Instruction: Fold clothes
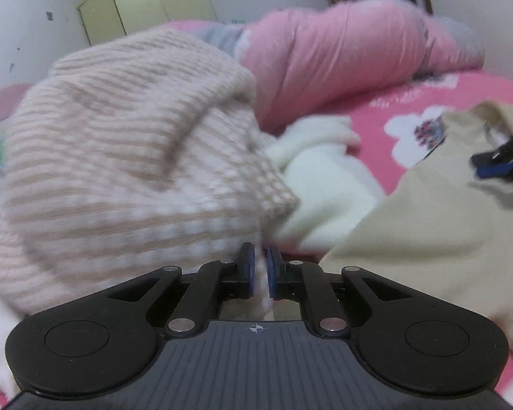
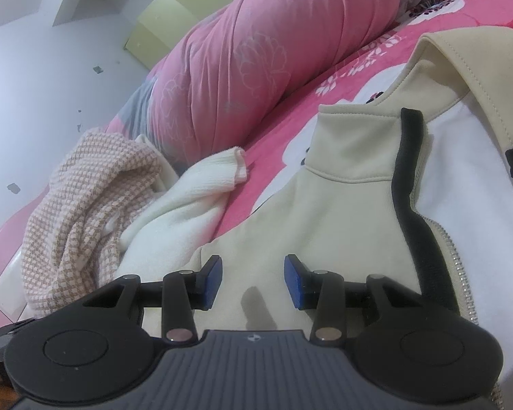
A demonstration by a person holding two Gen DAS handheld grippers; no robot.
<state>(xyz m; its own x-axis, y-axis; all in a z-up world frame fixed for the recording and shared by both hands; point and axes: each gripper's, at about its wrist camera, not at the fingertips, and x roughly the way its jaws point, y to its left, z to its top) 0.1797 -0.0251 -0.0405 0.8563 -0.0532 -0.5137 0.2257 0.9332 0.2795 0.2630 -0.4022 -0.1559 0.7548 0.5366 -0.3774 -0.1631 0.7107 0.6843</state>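
Clothes lie heaped on a bed covered by a pink floral sheet (image 2: 273,136); a pink-and-white knit sweater (image 1: 119,157) bulges up at near left, blurred, with its edge pinched between the pads of the left hand-held gripper (image 1: 261,270), whose jaws are clenched on the knit; a cream-white garment (image 2: 188,205) lies crumpled just beside it; a beige zip jacket (image 2: 325,205) with black trim spreads flat at right; the right hand-held gripper (image 2: 253,282) hovers over the jacket, jaws parted, grasping nothing; a rolled pink quilt (image 2: 256,51) lies far behind.
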